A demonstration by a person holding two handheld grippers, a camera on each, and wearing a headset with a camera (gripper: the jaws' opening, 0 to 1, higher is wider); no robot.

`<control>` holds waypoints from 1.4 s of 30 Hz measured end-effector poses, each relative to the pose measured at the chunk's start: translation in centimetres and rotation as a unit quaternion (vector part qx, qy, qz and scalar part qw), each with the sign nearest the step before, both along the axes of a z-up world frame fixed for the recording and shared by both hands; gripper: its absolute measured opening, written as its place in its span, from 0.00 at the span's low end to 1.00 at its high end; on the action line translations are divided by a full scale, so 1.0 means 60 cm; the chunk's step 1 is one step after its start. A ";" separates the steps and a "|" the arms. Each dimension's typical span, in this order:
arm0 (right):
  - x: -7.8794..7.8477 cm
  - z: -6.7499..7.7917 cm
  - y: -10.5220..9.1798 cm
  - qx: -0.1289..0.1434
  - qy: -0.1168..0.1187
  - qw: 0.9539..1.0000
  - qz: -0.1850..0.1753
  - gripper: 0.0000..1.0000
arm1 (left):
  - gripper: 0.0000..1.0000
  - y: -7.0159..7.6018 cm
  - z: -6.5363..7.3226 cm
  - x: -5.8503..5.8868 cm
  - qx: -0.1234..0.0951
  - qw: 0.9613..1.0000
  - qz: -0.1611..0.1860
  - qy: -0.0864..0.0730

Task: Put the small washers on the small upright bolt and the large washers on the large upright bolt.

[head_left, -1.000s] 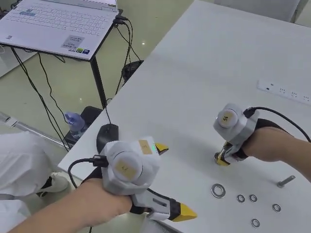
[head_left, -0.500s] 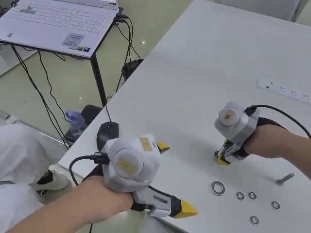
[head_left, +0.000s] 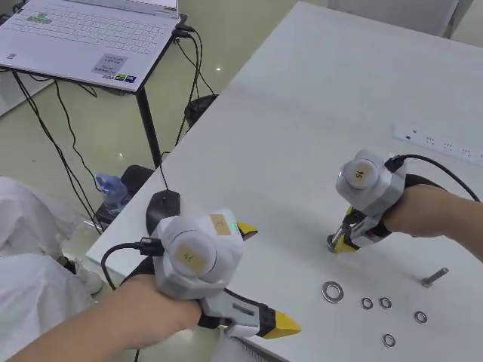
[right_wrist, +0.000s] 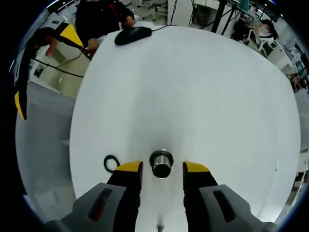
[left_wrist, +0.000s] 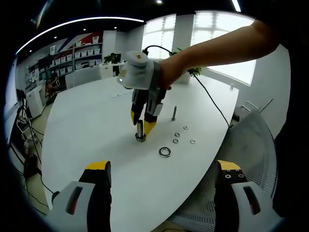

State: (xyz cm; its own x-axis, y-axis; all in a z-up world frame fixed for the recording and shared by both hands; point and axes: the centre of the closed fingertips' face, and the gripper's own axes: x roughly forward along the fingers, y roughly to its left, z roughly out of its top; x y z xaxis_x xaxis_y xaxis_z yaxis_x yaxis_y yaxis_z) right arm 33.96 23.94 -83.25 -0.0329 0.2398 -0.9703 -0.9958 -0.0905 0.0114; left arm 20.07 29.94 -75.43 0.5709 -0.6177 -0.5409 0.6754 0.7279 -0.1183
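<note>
Jaws of right gripper (right_wrist: pixel 162 167) straddle large bolt (right_wrist: pixel 161 163); white table (head_left: pixel 317 113), laptop (head_left: pixel 83 34) beside.

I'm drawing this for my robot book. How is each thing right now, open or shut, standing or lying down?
left gripper: open, holding nothing
right gripper: open, one jaw on each side of the large bolt
large bolt: standing upright on the table
small bolt: standing upright
large washer: lying flat on the table
small washers: four, lying flat on the table
laptop: lid open
</note>
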 end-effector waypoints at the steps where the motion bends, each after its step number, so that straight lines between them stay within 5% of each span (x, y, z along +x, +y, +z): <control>1: -0.001 0.004 0.000 0.003 0.000 1.000 0.001 0.35 | 0.88 0.000 0.000 0.000 0.000 1.000 0.000 0.000; 19: -0.011 0.024 -0.030 0.006 -0.010 1.000 0.012 0.33 | 0.88 -0.006 0.014 0.014 0.001 1.000 0.004 -0.008; 42: -0.094 0.010 -0.044 0.009 0.008 0.999 0.038 0.33 | 0.87 -0.006 0.018 0.010 -0.008 1.000 -0.003 -0.012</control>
State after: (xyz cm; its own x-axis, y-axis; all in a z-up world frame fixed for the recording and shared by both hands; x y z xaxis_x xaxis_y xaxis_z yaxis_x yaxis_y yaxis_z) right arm 28.34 21.33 -82.66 -0.0669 0.2530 -0.9651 -0.9857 -0.1665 0.0247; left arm 20.64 29.59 -74.37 0.5808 -0.6289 -0.5169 0.6819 0.7226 -0.1130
